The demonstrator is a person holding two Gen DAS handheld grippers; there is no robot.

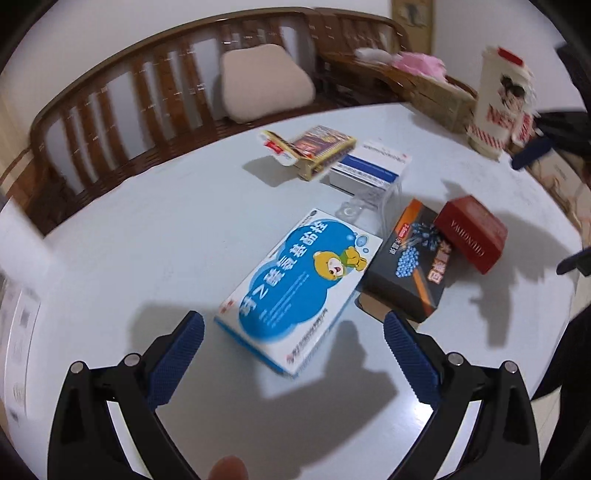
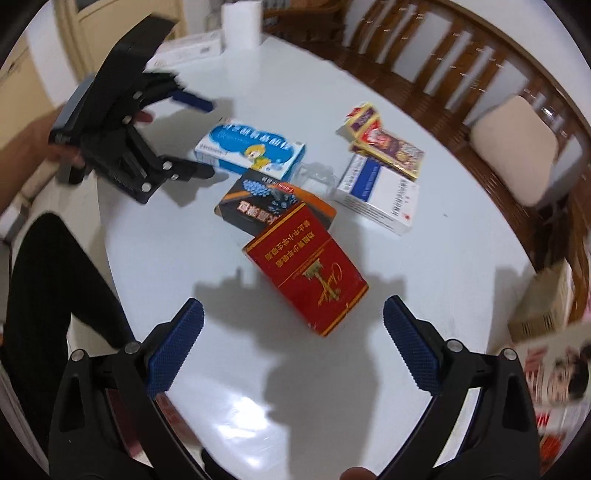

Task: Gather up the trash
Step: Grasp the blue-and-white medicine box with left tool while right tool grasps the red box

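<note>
Several empty boxes lie on a white round table (image 1: 147, 258). A blue and white box with a cartoon bear (image 1: 299, 288) lies just ahead of my open left gripper (image 1: 293, 328). A black box (image 1: 410, 266), a red box (image 1: 471, 232), a white and blue box (image 1: 369, 170) and a colourful box (image 1: 317, 147) lie beyond. In the right wrist view my open right gripper (image 2: 293, 317) hovers over the red box (image 2: 306, 269); the black box (image 2: 266, 203), bear box (image 2: 251, 151), white box (image 2: 376, 192) and colourful box (image 2: 384, 144) lie behind. The left gripper (image 2: 210, 136) shows there, open.
A wooden bench (image 1: 110, 110) with a beige cushion (image 1: 264, 83) curves behind the table. A clear plastic wrapper (image 1: 369, 201) lies among the boxes. A white paper bag (image 1: 498, 103) and cardboard boxes (image 1: 439, 92) stand at the far right. A paper roll (image 2: 242, 24) stands at the table's far edge.
</note>
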